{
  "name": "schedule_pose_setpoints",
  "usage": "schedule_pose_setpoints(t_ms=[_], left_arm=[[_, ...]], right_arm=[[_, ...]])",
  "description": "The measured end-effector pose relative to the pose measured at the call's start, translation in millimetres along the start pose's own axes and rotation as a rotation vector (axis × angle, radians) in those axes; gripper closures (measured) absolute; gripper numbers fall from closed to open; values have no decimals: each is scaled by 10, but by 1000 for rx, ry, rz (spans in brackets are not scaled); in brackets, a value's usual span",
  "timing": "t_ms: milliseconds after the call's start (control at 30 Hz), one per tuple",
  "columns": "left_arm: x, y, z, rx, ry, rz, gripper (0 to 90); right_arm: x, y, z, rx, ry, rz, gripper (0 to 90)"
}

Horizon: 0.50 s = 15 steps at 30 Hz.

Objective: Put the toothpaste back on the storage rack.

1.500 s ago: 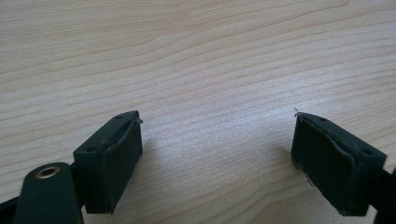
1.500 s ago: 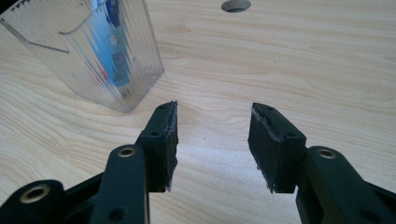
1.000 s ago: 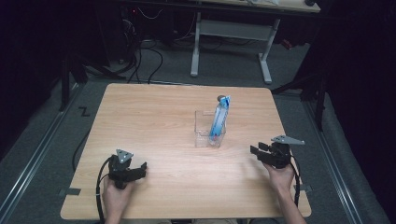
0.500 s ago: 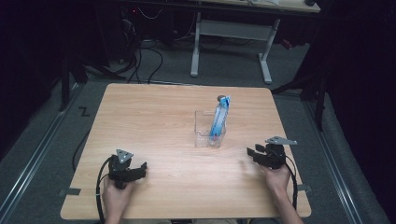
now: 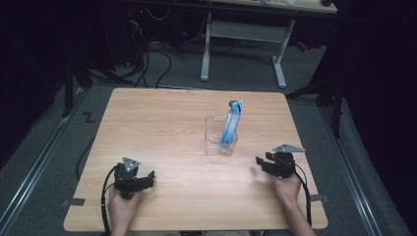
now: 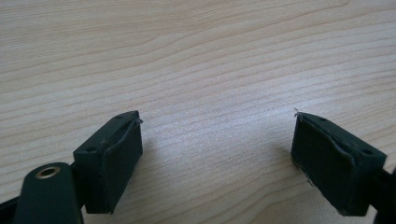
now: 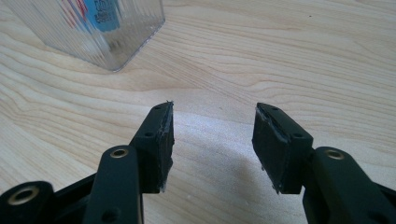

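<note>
Left claw [image 5: 147, 175]: jaws set wide apart, nothing between them; in the left gripper view [image 6: 217, 158] bare wood grain lies in the gap.
Right claw [image 5: 259, 162]: jaws parted, narrower than the left, nothing held; bare wood between them in the right gripper view [image 7: 212, 140].
Clear container [image 5: 220, 139]: stands right of the surface's centre, near the right claw and apart from it; its corner [image 7: 107, 42] sits up-left of that claw's jaws.
Blue packet [image 5: 229, 125]: upright inside the container, leaning, its top above the rim.
Path: nothing lies between either claw and the container.
Surface [image 5: 162, 123]: light wood, otherwise bare.
Left hand [image 5: 123, 206]: low at the near-left edge, claw pointing right.
Right hand [image 5: 287, 187]: low at the near-right edge, claw pointing left.
Beyond: a white-legged desk [image 5: 243, 34] and cables [image 5: 147, 59] on the grey floor.
</note>
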<state>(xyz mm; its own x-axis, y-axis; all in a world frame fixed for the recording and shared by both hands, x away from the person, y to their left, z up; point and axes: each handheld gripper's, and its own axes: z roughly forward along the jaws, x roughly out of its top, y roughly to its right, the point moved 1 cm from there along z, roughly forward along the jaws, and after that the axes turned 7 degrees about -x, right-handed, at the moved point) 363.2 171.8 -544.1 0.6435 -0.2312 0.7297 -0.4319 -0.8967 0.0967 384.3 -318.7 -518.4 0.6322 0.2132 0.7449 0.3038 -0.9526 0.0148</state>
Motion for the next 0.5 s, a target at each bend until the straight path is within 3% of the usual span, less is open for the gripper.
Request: schedule_pose_setpoints(t_ms=[133, 500], left_arm=[[0, 0, 0, 0, 0, 0, 167], [0, 0, 0, 0, 0, 0, 167]], right_arm=[[-2, -27, 43, -9, -8, -27, 485], [-17, -51, 104, -29, -21, -42, 485]])
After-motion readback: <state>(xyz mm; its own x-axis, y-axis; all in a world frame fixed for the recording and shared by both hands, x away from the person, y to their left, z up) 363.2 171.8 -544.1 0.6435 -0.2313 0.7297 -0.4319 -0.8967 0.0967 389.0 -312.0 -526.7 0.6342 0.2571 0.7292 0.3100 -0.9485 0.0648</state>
